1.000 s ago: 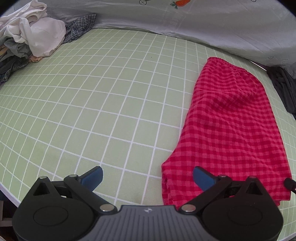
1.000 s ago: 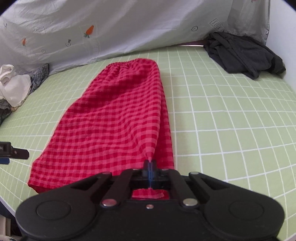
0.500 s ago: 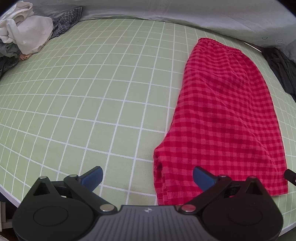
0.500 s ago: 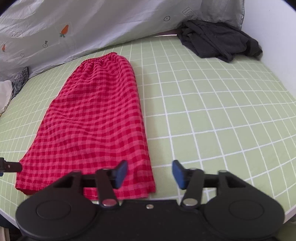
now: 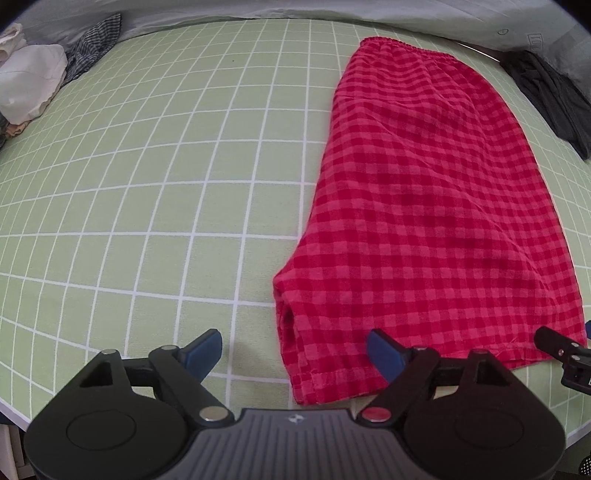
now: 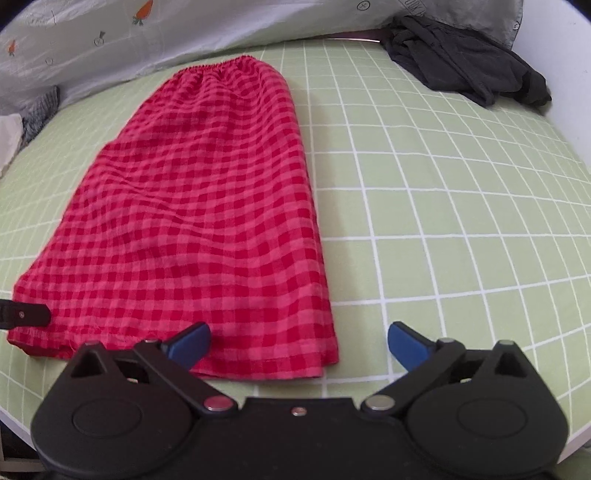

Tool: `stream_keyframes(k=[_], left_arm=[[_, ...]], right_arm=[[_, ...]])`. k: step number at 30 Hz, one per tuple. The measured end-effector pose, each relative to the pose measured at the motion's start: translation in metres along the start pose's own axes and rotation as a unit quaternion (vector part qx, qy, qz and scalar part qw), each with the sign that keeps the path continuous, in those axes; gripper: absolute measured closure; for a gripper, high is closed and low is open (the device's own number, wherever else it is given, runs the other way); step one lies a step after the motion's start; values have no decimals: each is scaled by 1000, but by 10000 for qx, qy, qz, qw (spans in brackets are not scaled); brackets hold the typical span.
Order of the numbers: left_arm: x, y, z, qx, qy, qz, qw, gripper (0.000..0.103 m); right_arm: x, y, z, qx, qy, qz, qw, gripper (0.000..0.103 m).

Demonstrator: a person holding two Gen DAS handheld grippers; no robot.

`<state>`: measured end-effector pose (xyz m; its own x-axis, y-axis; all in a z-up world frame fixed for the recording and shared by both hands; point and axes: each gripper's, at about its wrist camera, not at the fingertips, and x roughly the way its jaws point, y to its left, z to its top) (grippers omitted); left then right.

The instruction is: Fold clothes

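A red checked garment (image 5: 424, 206) (image 6: 207, 206) lies flat and folded lengthwise on the green grid sheet (image 5: 147, 166), its elastic waistband at the far end. My left gripper (image 5: 293, 350) hovers over the near left corner of the hem. Its jaws are closing, with that corner between them, and the blue pads stand apart from the cloth. My right gripper (image 6: 299, 341) hangs over the near right corner. Its jaws are opening wide and hold nothing. Each gripper's tip shows at the other view's edge: the right gripper (image 5: 561, 350), the left gripper (image 6: 22, 314).
A pile of white clothes (image 5: 29, 85) and a dark checked cloth (image 5: 92, 48) lie at the far left. A black garment (image 6: 461, 59) is bunched at the far right. A grey carrot-print sheet (image 6: 184, 29) runs along the back. The bed's near edge lies just under the grippers.
The right gripper let go of the pinched red hem and opened wide. Both grippers sank toward the near hem. The left jaws narrowed a little.
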<state>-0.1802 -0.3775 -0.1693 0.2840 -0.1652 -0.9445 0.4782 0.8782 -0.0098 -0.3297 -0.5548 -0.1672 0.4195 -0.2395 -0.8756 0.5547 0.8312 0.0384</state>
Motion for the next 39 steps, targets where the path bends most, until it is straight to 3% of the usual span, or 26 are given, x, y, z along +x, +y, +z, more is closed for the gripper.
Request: stream_keyframes(k=[7,9,11,13,16,18,21,22,29,39], left_arm=[[7,-6,-1,255,65,-124,9996,19],[5,-7,-1,282,39,-166,9995,28],[3,-7,0,307,12,-209,9993,35],[0,-8,-1,361,-30,-239,9991,43],[-4,-11,-3,454,-108,-333,9984,63],[-6,-11,-5,469,-126,-449,9978,83],[-7,-4,-9,279,-65,-791,9965,94],[-6,-1,-9,195,-22,-904,9957,94],[-33,28,-13,-534,-143,-1451,9879,96],[-75,31,14,-1056,-820,-1803,9745,96]], right_arm=[[-1,8,2,-95,122,12,9999,6],[-1,10,4,-108,137,21,9998,11],[-4,13,5,-129,131,24,9998,20],[-7,16,5,-187,103,38,9998,37],[-11,17,5,-140,24,339,9993,54],[-12,19,4,-126,12,431,9990,64],[-12,20,2,-78,30,665,9978,89],[-13,19,1,-1,50,763,9971,93],[-44,10,2,104,-241,1073,9939,97],[-78,-3,36,-65,-972,1283,9869,97]])
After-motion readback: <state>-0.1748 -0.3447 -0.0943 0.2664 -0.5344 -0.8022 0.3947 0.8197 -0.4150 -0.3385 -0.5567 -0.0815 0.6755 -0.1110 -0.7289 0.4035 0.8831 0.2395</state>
